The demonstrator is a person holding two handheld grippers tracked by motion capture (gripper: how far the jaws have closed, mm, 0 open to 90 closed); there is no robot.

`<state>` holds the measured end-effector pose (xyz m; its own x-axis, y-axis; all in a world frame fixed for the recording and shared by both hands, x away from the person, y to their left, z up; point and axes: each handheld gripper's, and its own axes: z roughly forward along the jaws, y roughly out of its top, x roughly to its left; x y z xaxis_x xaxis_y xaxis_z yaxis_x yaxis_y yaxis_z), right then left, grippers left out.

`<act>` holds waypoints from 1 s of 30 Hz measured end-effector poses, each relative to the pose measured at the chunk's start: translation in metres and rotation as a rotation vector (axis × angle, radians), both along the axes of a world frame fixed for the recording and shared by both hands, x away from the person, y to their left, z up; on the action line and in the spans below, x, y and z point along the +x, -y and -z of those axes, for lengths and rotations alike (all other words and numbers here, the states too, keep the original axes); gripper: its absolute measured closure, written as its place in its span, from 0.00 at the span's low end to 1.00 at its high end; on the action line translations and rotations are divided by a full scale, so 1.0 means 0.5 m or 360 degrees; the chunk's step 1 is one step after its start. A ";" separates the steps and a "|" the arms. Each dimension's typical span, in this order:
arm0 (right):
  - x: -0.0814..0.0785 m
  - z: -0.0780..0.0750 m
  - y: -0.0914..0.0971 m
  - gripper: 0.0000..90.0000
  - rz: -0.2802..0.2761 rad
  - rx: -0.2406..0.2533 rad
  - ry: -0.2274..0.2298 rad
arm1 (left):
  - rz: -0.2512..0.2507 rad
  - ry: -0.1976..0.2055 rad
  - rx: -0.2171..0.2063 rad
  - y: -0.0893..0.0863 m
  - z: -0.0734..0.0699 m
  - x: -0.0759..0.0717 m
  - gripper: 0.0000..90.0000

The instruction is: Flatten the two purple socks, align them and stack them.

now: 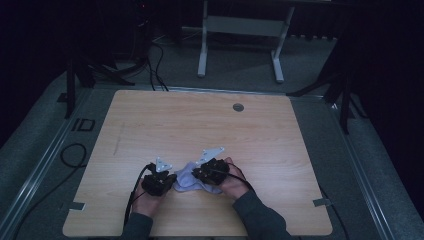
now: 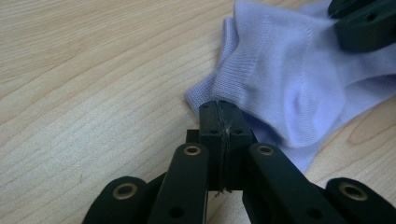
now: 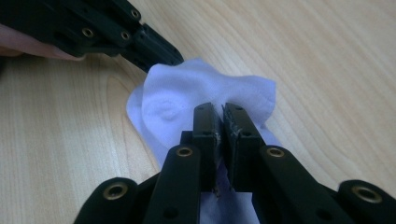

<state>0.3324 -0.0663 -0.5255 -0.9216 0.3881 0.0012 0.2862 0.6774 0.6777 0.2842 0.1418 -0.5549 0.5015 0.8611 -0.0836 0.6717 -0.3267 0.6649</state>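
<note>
While both my left tool [image 2: 219, 109] and right tool [image 3: 219, 112] pinch the pale sock [image 2: 289, 79] on the bench [image 1: 200, 120], I judge spreading it flat comes next.

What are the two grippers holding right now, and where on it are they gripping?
Both pinch the pale sock. The left gripper is shut on an edge of the fabric near the ribbed cuff; the right gripper clamps a fold at the sock's other end.

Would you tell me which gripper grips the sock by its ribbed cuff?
The left gripper: its shut jaws pinch the sock at the ribbed cuff edge, while the right gripper grips plain fabric.
</note>
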 end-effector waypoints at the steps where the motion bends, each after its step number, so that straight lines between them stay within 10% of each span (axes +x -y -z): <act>1: 0.001 0.002 -0.001 0.91 0.0004 -0.0010 -0.0011 | -0.0001 -0.0003 -0.0002 -0.001 0.000 0.000 0.98; 20: 0.004 0.042 -0.018 0.85 -0.0025 -0.0133 -0.0040 | 0.0010 0.0082 -0.0121 -0.005 -0.021 -0.011 0.93; 30: 0.004 0.044 -0.019 0.80 -0.0039 -0.0121 -0.0046 | 0.0053 0.0079 -0.0006 0.027 -0.011 -0.007 0.81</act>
